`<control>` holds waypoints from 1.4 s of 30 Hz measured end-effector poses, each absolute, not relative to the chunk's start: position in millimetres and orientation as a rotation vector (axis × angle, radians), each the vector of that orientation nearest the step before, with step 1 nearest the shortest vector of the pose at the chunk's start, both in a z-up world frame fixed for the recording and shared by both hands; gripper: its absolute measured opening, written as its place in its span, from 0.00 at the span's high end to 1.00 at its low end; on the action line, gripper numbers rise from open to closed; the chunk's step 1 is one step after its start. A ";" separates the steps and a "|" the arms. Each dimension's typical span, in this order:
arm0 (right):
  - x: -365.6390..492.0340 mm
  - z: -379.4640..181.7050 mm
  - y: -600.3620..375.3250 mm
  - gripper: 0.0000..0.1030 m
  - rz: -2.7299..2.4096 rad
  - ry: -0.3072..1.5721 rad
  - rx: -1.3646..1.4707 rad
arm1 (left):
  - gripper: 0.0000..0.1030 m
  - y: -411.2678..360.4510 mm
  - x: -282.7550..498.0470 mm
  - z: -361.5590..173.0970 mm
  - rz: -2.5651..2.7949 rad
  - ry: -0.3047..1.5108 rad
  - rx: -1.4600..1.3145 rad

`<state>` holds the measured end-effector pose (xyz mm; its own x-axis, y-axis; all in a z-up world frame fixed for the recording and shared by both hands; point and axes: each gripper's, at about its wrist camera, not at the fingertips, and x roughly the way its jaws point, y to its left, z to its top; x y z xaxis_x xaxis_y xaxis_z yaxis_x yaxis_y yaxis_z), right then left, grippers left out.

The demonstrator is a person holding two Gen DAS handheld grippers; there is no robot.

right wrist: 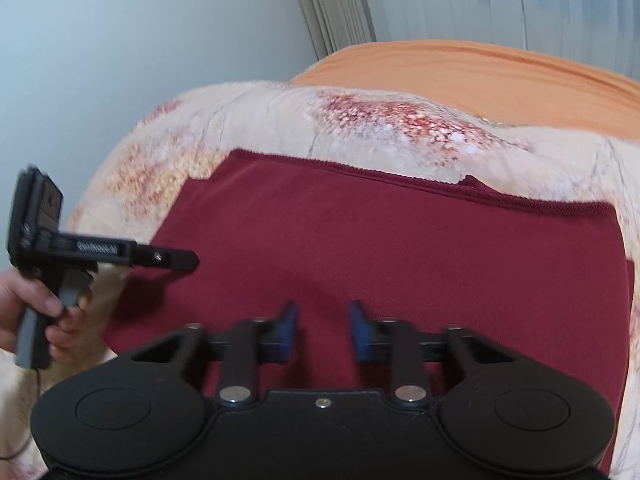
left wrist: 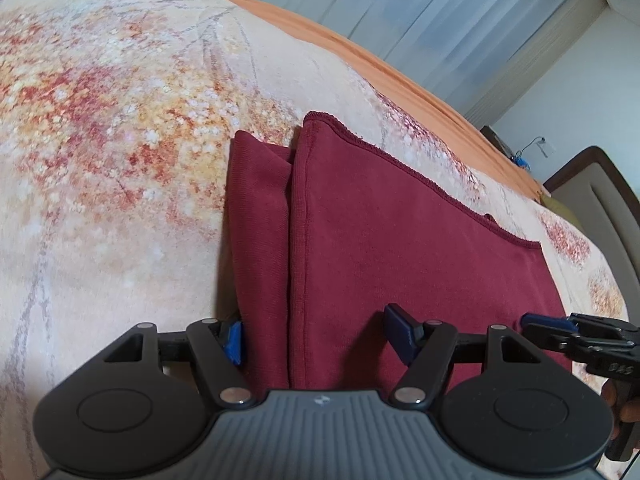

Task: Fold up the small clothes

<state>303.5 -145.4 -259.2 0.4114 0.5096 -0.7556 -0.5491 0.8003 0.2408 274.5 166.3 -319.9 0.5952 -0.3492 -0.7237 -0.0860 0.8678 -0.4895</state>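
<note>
Left claw (left wrist: 316,338) stands wide, pads either side of the near left part of the dark red garment (left wrist: 400,248), nothing pinched btw them that I can make out. One pad sits just off the garment's left edge over the floral bedspread (left wrist: 100,160), the other over the cloth, so I judge it's straddling that edge ready to bite.

Right claw (right wrist: 323,332) is narrow, a gap left btw the blue pads. It's over the garment's near middle, but whether cloth is caught in that gap I can't tell; view's blurred and the pads don't visibly press on anything.

Garment lies flat on the bedspread, spread crosswise, hem (left wrist: 400,160) along its far edge. At its left end a narrower strip is tucked under or beside the main panel, prob. a sleeve or side already folded in. Beyond the garment, an orange sheet (right wrist: 480,64) at the far bed edge, then curtains (right wrist: 520,0).

A hand (right wrist: 24,304) grips the left unit's handle, left of the garment in the right wrist view.

My read: both claws sit along the garment's near edge so that edge can be lifted and carried toward the hem for a halving fold. Risk: thin knit slipping if only one layer is caught.
</note>
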 end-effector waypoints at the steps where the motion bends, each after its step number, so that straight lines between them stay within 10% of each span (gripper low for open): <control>1: 303.3 -260.1 -141.6 0.85 0.661 0.929 -0.069 | 0.30 167.9 273.9 -320.4 -0.161 0.928 -0.526; 4: 305.5 -263.7 -134.4 0.91 0.644 0.922 -0.101 | 0.32 173.3 272.3 -322.6 -0.161 0.919 -0.570; 13: 332.8 -288.9 -107.2 1.00 0.601 0.984 -0.124 | 0.81 190.2 261.4 -320.7 -0.144 0.888 -0.666; 42: 313.9 -319.2 -155.0 0.98 0.526 1.030 0.358 | 0.86 127.3 279.2 -244.9 -0.122 0.912 -0.382</control>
